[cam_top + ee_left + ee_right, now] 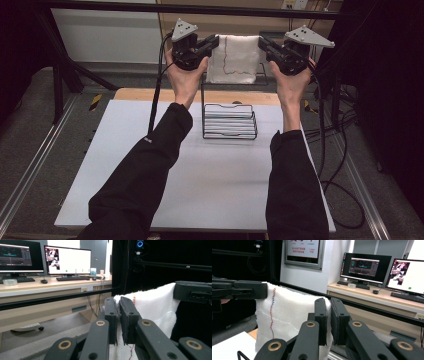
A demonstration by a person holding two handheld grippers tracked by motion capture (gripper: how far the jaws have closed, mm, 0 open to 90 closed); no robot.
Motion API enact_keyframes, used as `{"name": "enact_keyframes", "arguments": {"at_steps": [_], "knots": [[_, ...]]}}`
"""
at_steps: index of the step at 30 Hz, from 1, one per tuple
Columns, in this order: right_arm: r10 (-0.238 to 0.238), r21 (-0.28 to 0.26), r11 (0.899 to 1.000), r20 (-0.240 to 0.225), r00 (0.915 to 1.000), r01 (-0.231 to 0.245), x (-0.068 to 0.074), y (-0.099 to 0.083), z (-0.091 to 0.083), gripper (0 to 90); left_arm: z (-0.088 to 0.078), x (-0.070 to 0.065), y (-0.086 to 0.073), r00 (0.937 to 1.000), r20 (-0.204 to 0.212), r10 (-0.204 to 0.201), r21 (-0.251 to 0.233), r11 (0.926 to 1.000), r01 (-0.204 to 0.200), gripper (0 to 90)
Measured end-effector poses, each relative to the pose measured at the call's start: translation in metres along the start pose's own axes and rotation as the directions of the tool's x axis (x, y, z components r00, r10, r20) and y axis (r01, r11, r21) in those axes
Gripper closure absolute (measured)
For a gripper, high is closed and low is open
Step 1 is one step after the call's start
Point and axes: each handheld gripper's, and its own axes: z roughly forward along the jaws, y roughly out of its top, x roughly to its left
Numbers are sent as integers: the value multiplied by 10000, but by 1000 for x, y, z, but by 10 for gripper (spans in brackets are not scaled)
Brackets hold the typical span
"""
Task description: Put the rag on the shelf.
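Observation:
A white towel (234, 59) with a wavy red stitched line hangs stretched between my two grippers, held up above the far edge of the table. My left gripper (216, 43) is shut on the towel's upper left corner, and my right gripper (261, 43) is shut on its upper right corner. In the left gripper view the jaws pinch the towel (152, 306) edge at the left gripper (118, 305). In the right gripper view the right gripper (328, 307) clamps the towel (287, 312). A black wire rack (230, 121) stands on the white table (150, 165) below the towel.
A black frame bar (200, 9) crosses behind the grippers. Cables (330, 150) trail down at the table's right side. A desk with monitors (67, 260) and keyboards stands beyond the frame. The table's wooden strip (145, 95) lies along its far edge.

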Motion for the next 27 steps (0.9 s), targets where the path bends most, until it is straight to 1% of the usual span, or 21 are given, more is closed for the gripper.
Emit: {"name": "enact_keyframes", "arguments": {"at_steps": [2,6,14,21,27], "knots": [[-30,4,10000,-22,10000,30,0,-2,-1,845,1,0,-3,10000,36,1,-16,10000,-1,844],[28,128,9999,-49,10000,-27,-1,-10,-1,844,1,-1,-10,10000,75,13,152,9999,-15,844],[-19,385,9993,-109,9999,23,0,-22,-3,844,-2,-4,-20,9999,160,60,302,9995,-65,844],[-100,562,9984,-115,9999,107,1,-28,-11,844,-6,-9,-30,9993,367,89,411,9991,-105,844],[-1,633,9980,-229,9997,15,3,-34,-19,843,-9,-12,-35,9987,499,143,523,9985,-169,844]]}}
